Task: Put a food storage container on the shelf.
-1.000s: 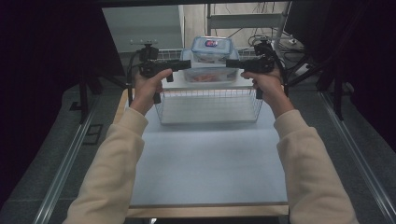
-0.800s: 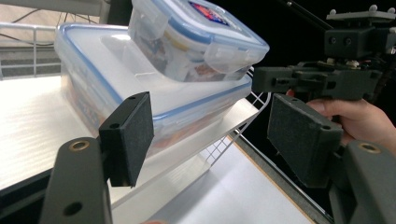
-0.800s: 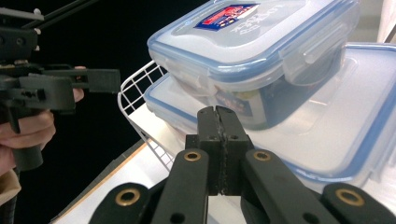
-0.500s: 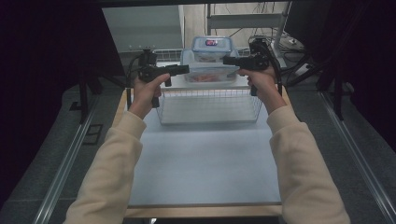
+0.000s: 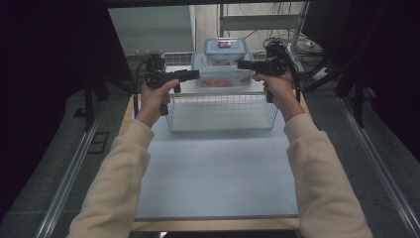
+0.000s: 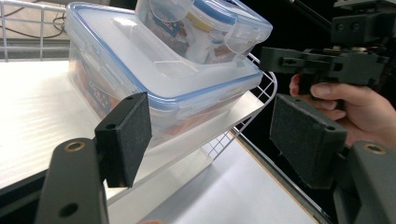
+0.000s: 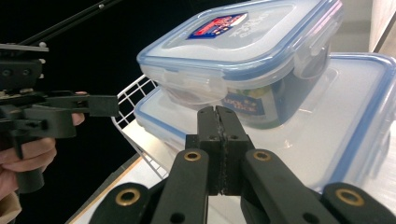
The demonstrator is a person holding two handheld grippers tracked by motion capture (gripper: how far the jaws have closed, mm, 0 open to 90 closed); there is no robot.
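Observation:
Two clear lidded containers with blue seals are stacked on the top shelf of a wire rack (image 5: 220, 111): a large one (image 5: 223, 78) (image 6: 140, 70) (image 7: 355, 140) with a small one (image 5: 225, 49) (image 6: 210, 28) (image 7: 243, 51) on top. My left gripper (image 5: 194, 74) (image 6: 215, 137) is open at the large container's left end, whose corner lies just past its pads without touching them. My right gripper (image 5: 241, 64) (image 7: 218, 114) is shut on nothing, its tip close to the small container's right side, above the large lid.
The rack stands at the far end of a pale blue table (image 5: 218, 168). Behind it are cables and a metal frame (image 5: 277, 44). Dark curtains close both sides. Rails run along the floor left and right of the table.
My left gripper has sunk a little, from level with the small container to the large container's side. The right gripper has hardly moved. The containers stay put.

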